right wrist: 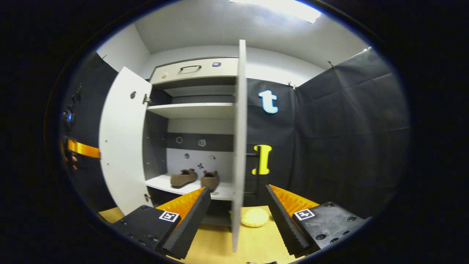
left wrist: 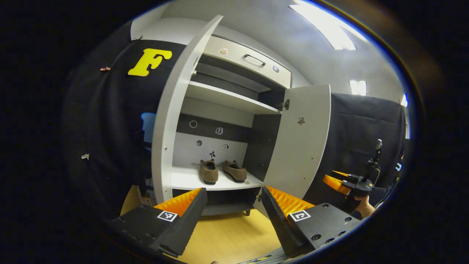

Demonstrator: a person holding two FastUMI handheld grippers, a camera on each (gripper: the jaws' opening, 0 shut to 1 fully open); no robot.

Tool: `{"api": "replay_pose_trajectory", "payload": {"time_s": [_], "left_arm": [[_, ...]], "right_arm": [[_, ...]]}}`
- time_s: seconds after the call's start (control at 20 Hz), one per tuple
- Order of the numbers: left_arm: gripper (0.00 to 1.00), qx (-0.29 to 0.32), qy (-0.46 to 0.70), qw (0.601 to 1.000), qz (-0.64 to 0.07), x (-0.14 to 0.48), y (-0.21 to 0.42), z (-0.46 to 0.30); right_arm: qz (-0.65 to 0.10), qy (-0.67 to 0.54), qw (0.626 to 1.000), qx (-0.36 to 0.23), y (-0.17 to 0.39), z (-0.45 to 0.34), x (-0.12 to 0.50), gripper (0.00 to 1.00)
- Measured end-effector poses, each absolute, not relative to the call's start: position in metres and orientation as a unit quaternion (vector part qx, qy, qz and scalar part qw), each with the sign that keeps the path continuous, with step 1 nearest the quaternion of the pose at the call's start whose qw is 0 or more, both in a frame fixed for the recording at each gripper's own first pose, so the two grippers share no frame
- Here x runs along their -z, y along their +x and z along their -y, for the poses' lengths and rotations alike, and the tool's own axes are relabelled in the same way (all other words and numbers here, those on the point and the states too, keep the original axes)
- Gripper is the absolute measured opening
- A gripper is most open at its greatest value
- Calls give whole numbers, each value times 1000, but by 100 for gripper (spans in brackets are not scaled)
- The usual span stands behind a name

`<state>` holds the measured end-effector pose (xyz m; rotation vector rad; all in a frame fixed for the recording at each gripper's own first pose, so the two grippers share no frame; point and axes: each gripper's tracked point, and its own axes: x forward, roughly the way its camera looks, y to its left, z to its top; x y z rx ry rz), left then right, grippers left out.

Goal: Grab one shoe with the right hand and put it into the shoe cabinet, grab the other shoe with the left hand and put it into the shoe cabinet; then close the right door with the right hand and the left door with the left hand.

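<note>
Two brown shoes stand side by side on the cabinet's lower white shelf [left wrist: 183, 179]: one shoe [left wrist: 209, 171] on the left, the other shoe [left wrist: 235, 171] to its right. In the right gripper view they appear as the shoe [right wrist: 184, 178] and the second shoe [right wrist: 210, 179]. Both doors stand open: left door [left wrist: 172, 121], right door [left wrist: 300, 146]. My left gripper [left wrist: 233, 190] is open and empty, well back from the shelf. My right gripper [right wrist: 238, 188] is open and empty too, with the right door's edge [right wrist: 239, 146] seen edge-on between its fingers, farther off.
A hand [left wrist: 362, 207] holds the right gripper [left wrist: 346, 182] beyond the right door. The left gripper's orange finger [right wrist: 82, 148] shows past the left door [right wrist: 122, 146]. A yellow rounded object [right wrist: 255, 217] lies on the wooden floor [left wrist: 227, 234]. A drawer with a handle [left wrist: 254, 58] tops the cabinet.
</note>
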<state>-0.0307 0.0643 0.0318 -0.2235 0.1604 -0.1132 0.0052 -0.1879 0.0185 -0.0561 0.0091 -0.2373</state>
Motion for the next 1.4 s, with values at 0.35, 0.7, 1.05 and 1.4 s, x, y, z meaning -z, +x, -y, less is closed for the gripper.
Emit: {"api": "replay_pose_trajectory", "payload": {"time_s": [0.35,0.7,1.05,1.4], "left_arm": [[95,-28,-56,995,-81,-34,-82,-119],[95,-82,-61,992,-74,-34,-103,-140],[95,-104,-60,989,-83,-26,-91,-151],[95,-118,-68,987,-83,-24,-97,-157]], "right_arm": [[-28,4,996,88,61,241,-6,98],[-45,9,999,5,83,218,5,94],[-44,25,996,-79,125,152,10,94],[-39,20,993,-106,160,95,17,95]]}}
